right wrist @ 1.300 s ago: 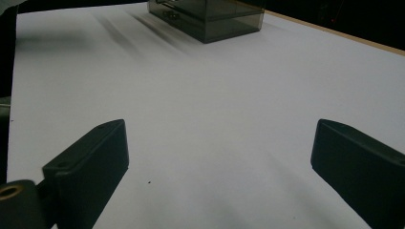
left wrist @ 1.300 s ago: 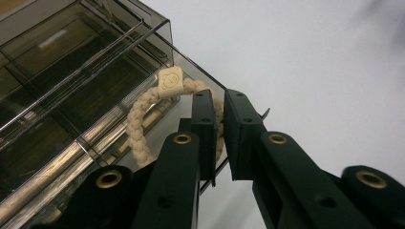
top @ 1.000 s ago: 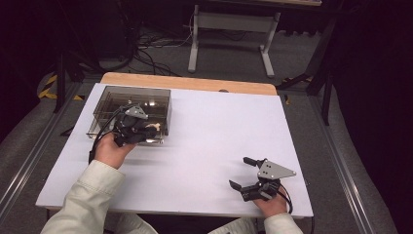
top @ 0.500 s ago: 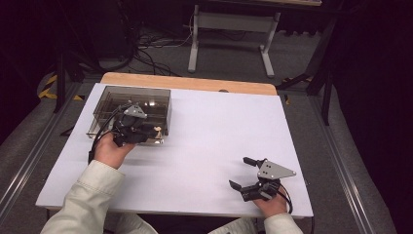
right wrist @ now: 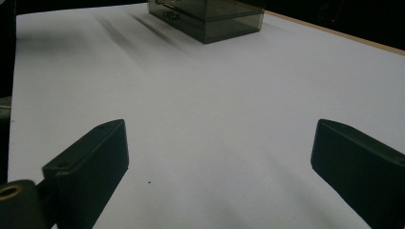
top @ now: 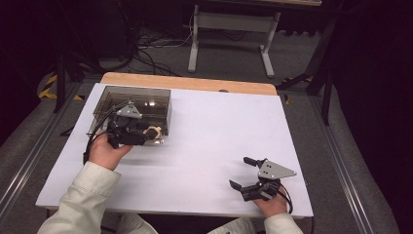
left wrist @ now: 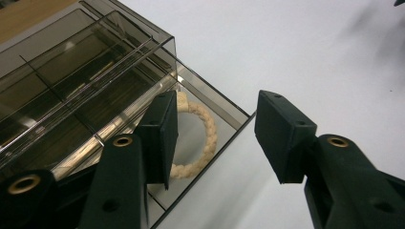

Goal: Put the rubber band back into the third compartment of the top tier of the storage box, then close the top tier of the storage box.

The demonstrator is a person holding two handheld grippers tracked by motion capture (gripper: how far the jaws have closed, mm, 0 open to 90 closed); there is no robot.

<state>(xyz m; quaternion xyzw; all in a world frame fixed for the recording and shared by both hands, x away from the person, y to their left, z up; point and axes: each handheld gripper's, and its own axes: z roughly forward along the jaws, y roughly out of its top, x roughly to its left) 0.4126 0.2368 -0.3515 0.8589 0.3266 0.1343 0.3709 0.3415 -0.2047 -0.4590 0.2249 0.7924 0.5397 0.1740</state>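
High view: the left gripper sits at the near right corner of the smoked clear box on the white bench, and the rope ring lies there. The right gripper rests well apart, its fingers spread and empty.

Left gripper view: its fingers have just been opening; the ring lies loose in the corner compartment, just beyond one finger. This looks like release; next, withdraw clear of the wall.

Right gripper view: the box stands far ahead.

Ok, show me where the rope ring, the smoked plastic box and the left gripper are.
rope ring (left wrist: pixel 208 131): left gripper view, on its braided right side.
smoked plastic box (top: pixel 160 91): high view, on its far rim.
left gripper (left wrist: pixel 215 138): left gripper view, midway between its open jaws' tips.
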